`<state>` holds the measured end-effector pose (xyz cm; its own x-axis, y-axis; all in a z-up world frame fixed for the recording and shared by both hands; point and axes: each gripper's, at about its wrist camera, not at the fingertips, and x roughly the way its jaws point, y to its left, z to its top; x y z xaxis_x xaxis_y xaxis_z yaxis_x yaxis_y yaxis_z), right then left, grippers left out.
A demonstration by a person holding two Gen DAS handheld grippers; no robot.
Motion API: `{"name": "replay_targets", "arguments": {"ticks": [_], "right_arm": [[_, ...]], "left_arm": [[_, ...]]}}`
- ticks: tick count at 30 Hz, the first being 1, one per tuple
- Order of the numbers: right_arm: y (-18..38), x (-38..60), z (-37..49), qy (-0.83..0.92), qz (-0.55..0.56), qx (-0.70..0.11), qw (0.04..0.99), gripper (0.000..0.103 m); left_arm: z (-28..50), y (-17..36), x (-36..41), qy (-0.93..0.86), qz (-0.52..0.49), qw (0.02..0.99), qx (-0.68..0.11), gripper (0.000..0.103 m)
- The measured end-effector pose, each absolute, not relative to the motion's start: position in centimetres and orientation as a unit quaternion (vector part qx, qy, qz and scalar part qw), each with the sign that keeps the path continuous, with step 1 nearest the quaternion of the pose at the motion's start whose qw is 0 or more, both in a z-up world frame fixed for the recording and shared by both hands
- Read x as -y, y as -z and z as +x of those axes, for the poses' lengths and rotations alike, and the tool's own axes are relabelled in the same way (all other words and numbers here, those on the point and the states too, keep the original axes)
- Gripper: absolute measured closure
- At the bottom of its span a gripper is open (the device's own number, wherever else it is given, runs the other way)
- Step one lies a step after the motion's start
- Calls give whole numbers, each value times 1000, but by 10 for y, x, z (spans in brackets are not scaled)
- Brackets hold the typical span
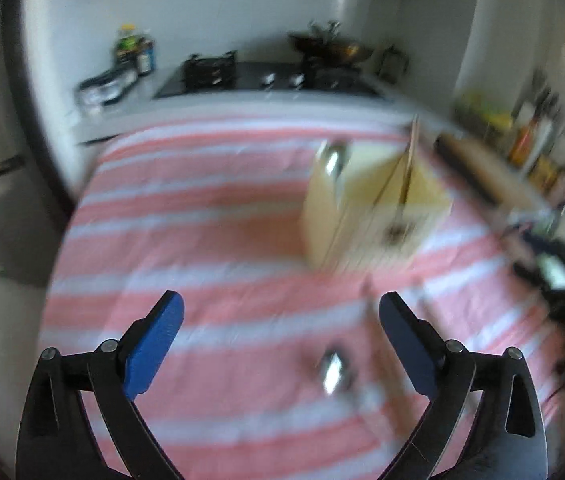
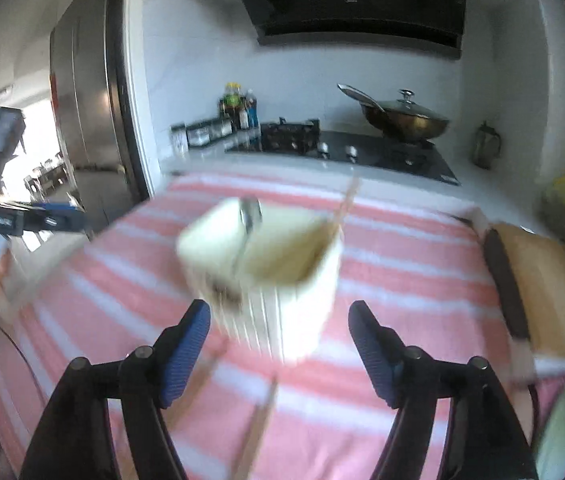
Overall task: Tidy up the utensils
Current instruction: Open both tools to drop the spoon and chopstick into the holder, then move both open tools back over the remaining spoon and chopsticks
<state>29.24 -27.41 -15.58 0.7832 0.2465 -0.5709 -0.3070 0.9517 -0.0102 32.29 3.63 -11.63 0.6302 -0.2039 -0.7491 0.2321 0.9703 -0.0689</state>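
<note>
Left wrist view: left claw (image 1: 280,322) open, empty, over near edge of striped surface (image 1: 210,208). Spoon (image 1: 334,372) lies just ahead, right of claw centre, bowl toward camera. Right claw (image 2: 280,328) open, empty; chopsticks (image 2: 260,420) lie between its fingers, long axis running away toward holder (image 2: 282,280) mid-surface. Blur hides finer detail.

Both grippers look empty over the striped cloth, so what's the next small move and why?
Probably lower the open left gripper onto the spoon lying on the cloth. It lies loose between the fingers, while another spoon already stands in the holder.
</note>
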Motion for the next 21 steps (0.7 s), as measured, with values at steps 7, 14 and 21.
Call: {"name": "replay_targets", "arguments": {"ticks": [7,14,21], "right_arm": [[239,328,222,-37,-1,-365,930,29],[273,352,218,15,-9,-399,917,29],[295,361,221,22,9,-423,906,27]], "left_arm": [[249,206,-58,37,-7,891,-453,4],[250,238,-44,-28,20,906,-421,4],[266,255,-53,-54,0,905,-422,4]]}}
